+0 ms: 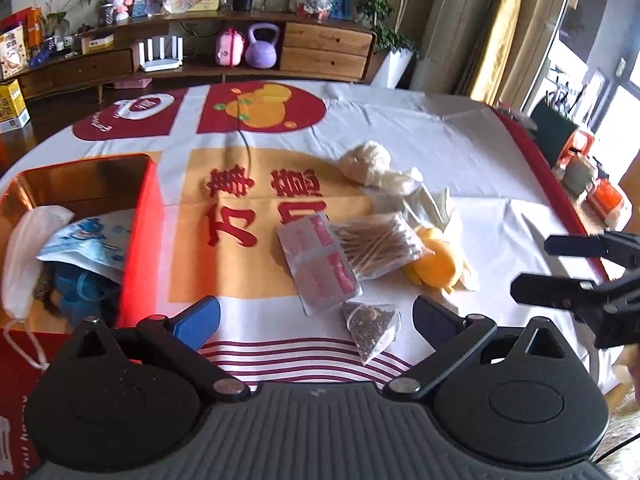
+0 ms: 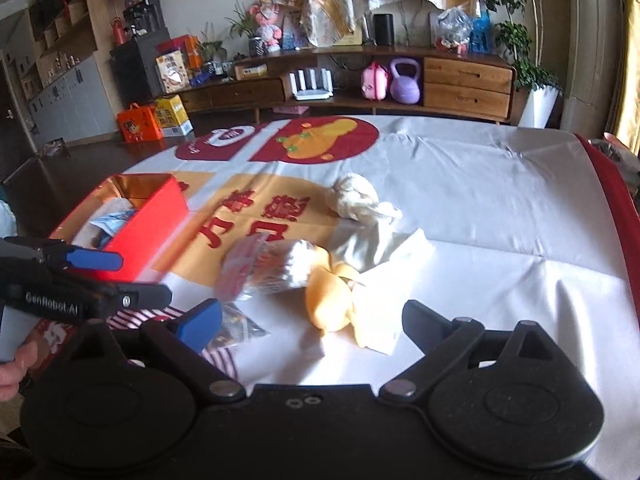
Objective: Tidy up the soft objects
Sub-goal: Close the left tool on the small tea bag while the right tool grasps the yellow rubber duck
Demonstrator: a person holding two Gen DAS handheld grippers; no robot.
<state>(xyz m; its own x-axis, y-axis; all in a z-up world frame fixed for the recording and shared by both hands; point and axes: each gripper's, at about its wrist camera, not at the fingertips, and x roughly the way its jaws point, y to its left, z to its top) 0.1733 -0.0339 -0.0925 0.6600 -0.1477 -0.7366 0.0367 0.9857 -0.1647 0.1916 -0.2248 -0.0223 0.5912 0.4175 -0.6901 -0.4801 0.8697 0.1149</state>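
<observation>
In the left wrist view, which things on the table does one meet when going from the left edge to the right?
White face mask → red box → red-and-white sachet → bag of cotton swabs → orange plush toy → right claw at the right edge.

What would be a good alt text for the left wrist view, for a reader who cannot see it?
An open left gripper hovers over a printed tablecloth, above a tea bag, a cotton swab pack and a yellow plush toy. A red box on the left holds face masks; the right gripper enters from the right.
</observation>
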